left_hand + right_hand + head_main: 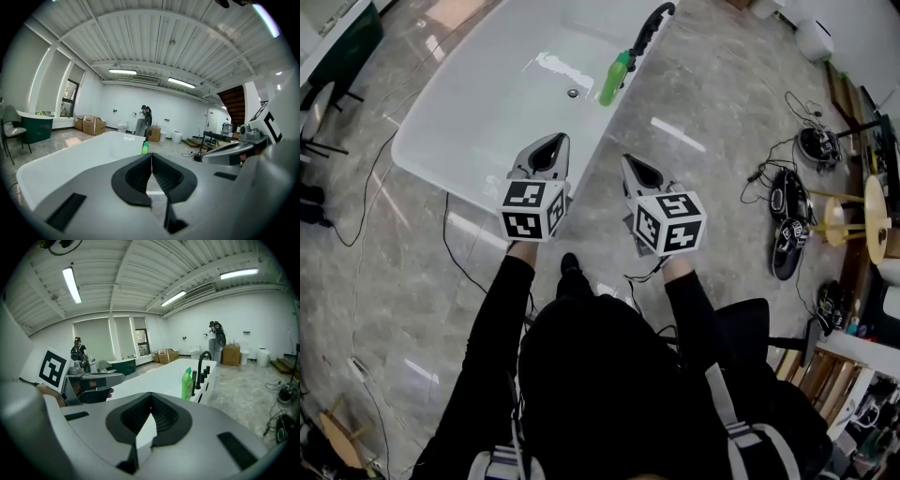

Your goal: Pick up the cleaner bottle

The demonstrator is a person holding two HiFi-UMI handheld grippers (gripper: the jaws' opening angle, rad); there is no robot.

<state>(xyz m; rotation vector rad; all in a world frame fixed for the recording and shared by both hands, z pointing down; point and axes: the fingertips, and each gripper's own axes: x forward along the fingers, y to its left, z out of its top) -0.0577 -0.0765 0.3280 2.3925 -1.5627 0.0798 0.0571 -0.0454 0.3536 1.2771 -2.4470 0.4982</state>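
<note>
The green cleaner bottle [615, 79] stands upright on the far rim of a white bathtub [487, 112], beside a black faucet [652, 23]. My left gripper [553, 141] is shut and empty, held over the tub's near edge. My right gripper [630, 161] is also shut with nothing in it, just outside that edge over the floor. Both point toward the bottle from well short of it. In the left gripper view the bottle [145, 147] shows small, just above the closed jaw tips of the left gripper [151, 154]. The right gripper view has the bottle [187, 383] to the right of the right gripper [151, 397].
Black cables and several dark devices [789, 216] lie on the marble floor at the right, by a wooden stool [862, 220]. A chair [319, 112] stands at the far left. Cardboard boxes [93, 124] and a person [143, 119] are far behind the tub.
</note>
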